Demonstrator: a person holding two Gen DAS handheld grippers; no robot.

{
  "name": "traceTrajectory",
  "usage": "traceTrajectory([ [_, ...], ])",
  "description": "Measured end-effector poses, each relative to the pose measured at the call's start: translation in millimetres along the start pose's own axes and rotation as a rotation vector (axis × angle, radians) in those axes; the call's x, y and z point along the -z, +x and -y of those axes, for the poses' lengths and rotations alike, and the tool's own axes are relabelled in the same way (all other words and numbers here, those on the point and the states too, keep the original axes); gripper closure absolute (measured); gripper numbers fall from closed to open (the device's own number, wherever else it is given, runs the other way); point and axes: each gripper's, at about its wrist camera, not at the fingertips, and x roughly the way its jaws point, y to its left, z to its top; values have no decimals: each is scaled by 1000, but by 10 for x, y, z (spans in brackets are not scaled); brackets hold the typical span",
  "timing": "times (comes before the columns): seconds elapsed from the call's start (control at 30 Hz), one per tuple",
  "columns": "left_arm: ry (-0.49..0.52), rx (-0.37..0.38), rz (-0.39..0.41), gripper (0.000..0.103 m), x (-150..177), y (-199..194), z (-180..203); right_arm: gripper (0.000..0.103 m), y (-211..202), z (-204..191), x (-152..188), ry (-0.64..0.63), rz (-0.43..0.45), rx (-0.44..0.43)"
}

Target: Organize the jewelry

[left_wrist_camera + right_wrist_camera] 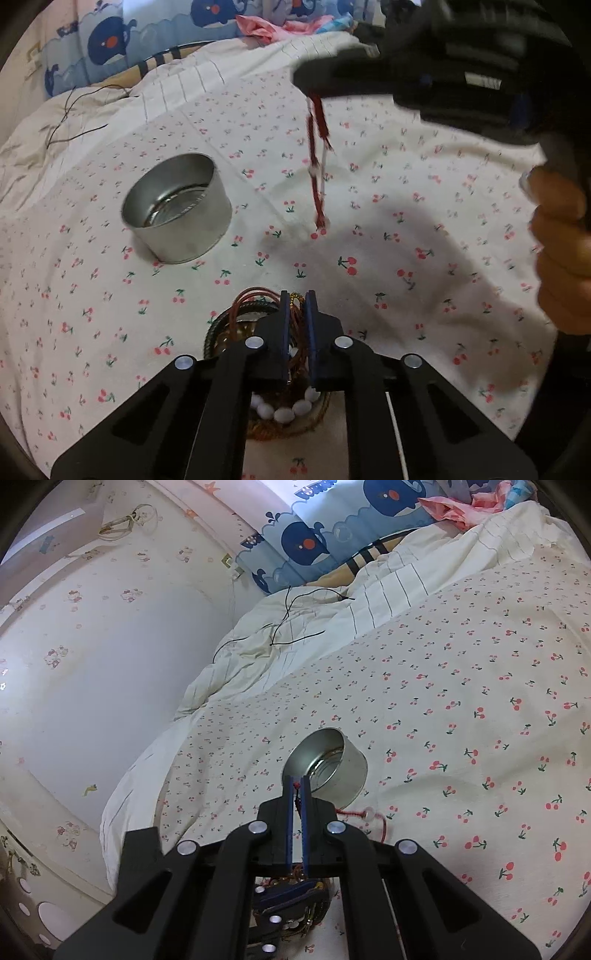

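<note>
A tangled jewelry pile (240, 310) of brown cords, a gold chain and a white bead bracelet (283, 414) lies on the cherry-print sheet. My left gripper (297, 295) points down into it, jaws shut with brown and gold strands between the pads. My right gripper (297, 779) is shut on a red and white cord bracelet (317, 166), which hangs from its tips (310, 86) down to the sheet. In the right wrist view the bracelet's red cord (354, 814) trails past a clear bead. An open, empty metal tin (177, 206) (328, 764) stands to the left.
A person's hand (561, 251) grips the right tool's handle. A rumpled white quilt (295, 635) with a thin black cable (288, 627) lies behind. A whale-print curtain (310, 542) and pink cloth (258, 27) are at the back, with a wall (110, 664) on the left.
</note>
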Motion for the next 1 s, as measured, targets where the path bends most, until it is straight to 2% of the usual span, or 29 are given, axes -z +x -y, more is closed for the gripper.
traceTrajectory([
  [0.23,-98,26,64,102,2,-363,-314,99,4,-28,1,-7,2,-3],
  [0.47,-143,40,70,102,80,-474,-479,99,0,7,-2,3,5,6],
  [0.6,-213,69,107,102,84,-617,-657,99,9,0,-2,-4,1,6],
  [0.8,-229,102,166,102,-96,-845,-768,99,-23,-33,-20,-11,20,-19],
  [1.0,-252,105,216,102,-385,-855,-963,99,-73,-189,-195,-37,79,-75],
])
